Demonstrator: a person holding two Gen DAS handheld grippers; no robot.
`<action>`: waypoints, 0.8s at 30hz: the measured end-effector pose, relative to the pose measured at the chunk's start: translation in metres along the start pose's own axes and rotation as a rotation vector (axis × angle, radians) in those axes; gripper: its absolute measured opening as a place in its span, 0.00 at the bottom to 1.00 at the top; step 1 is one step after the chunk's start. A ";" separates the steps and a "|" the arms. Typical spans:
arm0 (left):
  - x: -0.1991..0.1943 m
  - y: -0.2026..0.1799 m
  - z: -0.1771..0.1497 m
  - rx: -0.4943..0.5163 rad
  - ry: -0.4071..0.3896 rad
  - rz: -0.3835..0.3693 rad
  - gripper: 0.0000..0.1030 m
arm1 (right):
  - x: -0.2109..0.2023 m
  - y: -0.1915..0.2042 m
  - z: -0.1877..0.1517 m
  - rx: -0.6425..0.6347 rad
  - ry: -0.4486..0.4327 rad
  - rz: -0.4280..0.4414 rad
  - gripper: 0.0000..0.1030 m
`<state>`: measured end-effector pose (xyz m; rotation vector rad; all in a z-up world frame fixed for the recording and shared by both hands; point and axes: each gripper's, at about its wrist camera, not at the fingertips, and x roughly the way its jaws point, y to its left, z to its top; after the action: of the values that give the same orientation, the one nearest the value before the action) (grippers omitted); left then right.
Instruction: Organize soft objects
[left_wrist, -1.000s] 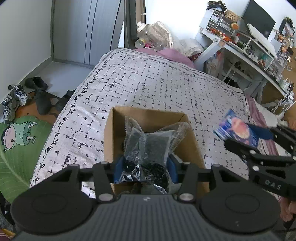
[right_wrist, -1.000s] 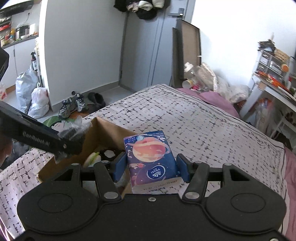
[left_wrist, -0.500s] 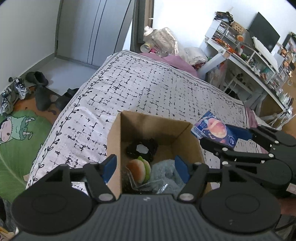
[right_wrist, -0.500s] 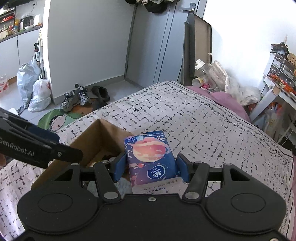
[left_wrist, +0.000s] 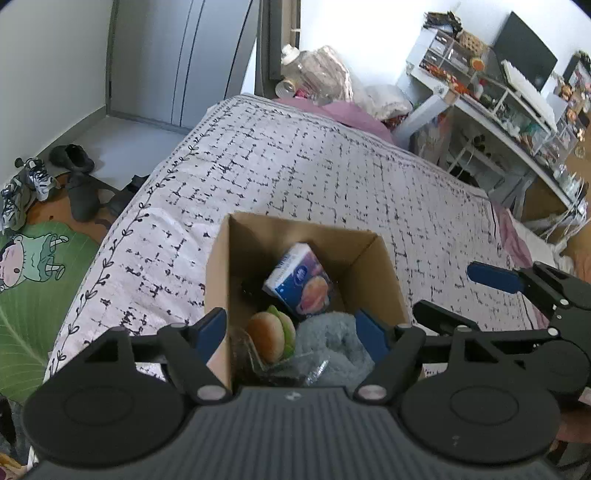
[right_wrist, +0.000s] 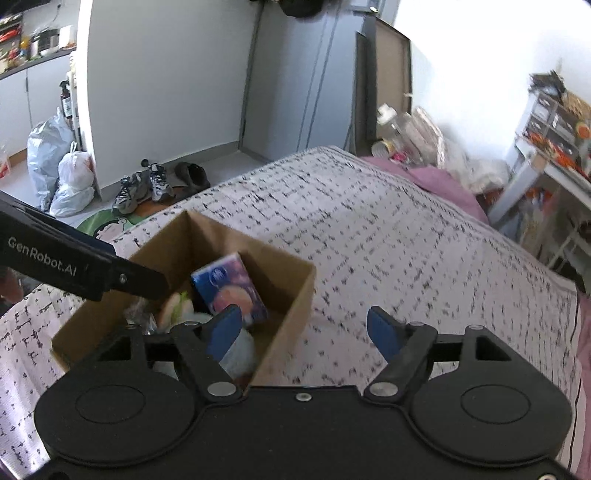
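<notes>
So the cardboard box (left_wrist: 373, 273) sits on a bed with a white cover (left_wrist: 314, 166) printed in black broken grid lines, a pink sheet showing at the far end, grey closet doors behind, shoes (right_wrist: 147, 186) and a green cartoon mat (left_wrist: 33, 280) on the floor, and a cluttered white desk (left_wrist: 498, 103) off to the right. A second ago the left gripper (left_wrist: 291, 328) had a crinkly bag of dark stuff and the right gripper (right_wrist: 303, 328) held the tissue pack (left_wrist: 301, 282); now both are empty with jaws opening, and the pack lies tilted in the box beside a plush burger (left_wrist: 271, 339) and a grey-blue fuzzy thing (left_wrist: 332, 343)
</notes>
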<state>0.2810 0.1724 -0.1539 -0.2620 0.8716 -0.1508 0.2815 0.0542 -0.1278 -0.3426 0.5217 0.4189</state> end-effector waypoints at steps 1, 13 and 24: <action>0.000 -0.002 -0.001 0.006 0.004 0.003 0.74 | -0.002 -0.003 -0.003 0.011 0.003 -0.001 0.72; -0.022 -0.025 -0.009 0.038 0.025 0.057 0.79 | -0.038 -0.040 -0.021 0.146 -0.021 0.017 0.72; -0.060 -0.043 -0.022 0.035 0.038 0.097 0.84 | -0.074 -0.065 -0.034 0.216 -0.047 0.098 0.81</action>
<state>0.2245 0.1421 -0.1110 -0.1842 0.9171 -0.0813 0.2404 -0.0376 -0.1018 -0.0996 0.5341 0.4593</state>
